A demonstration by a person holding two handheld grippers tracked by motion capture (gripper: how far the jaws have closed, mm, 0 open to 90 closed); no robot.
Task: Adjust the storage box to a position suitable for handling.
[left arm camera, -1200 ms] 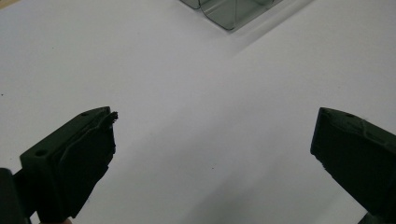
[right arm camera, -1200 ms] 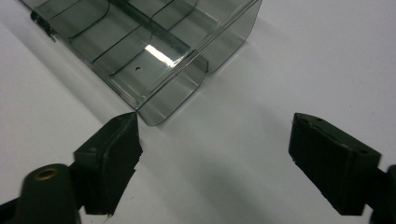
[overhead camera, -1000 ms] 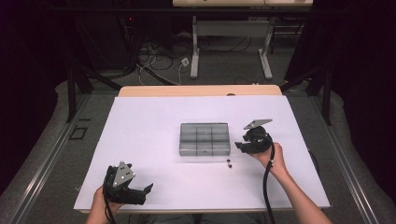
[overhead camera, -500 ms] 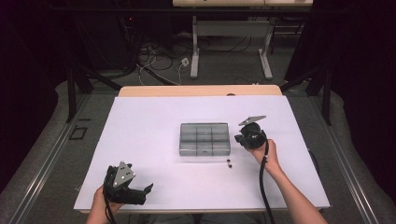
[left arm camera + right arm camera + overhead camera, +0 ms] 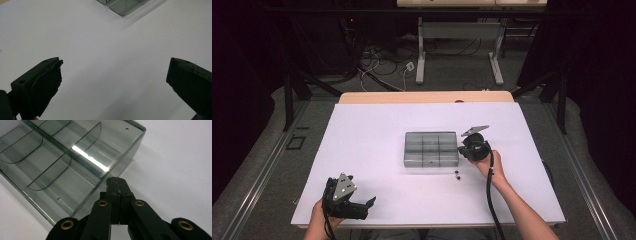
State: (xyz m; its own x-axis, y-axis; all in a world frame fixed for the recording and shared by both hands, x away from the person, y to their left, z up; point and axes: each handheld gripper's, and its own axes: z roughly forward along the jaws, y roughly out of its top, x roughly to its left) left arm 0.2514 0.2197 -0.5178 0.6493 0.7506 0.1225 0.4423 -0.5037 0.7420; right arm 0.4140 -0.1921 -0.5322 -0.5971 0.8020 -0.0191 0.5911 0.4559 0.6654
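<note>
1. The thing being worked on is the clear smoky plastic box, sitting about mid-table on the white table, a bit right of center. In the right gripper view the box shows its dividers, and no compartment in view has anything in it.

2. Handling guess: it looks light, stiff and pretty slick, thin hard plastic, so it would probably skate on the smooth top if nudged from the side. The outer wall or a corner rim seems the best place to pinch; the thin dividers look like the part to avoid squeezing.

3. The right gripper has its jaws pressed together with nothing visible between them, tip right at the box's near wall by one corner. Whether it's actually touching is hard to call. From above, the right gripper sits just beside the box's right end.

4. The left gripper has its jaws wide apart and empty, over bare table, well away from the box. In the high view it's the left gripper near the front left edge.

5. Counts: one box, two grippers, and two small dark bits on the table just in front of the box, too small to identify.
</note>
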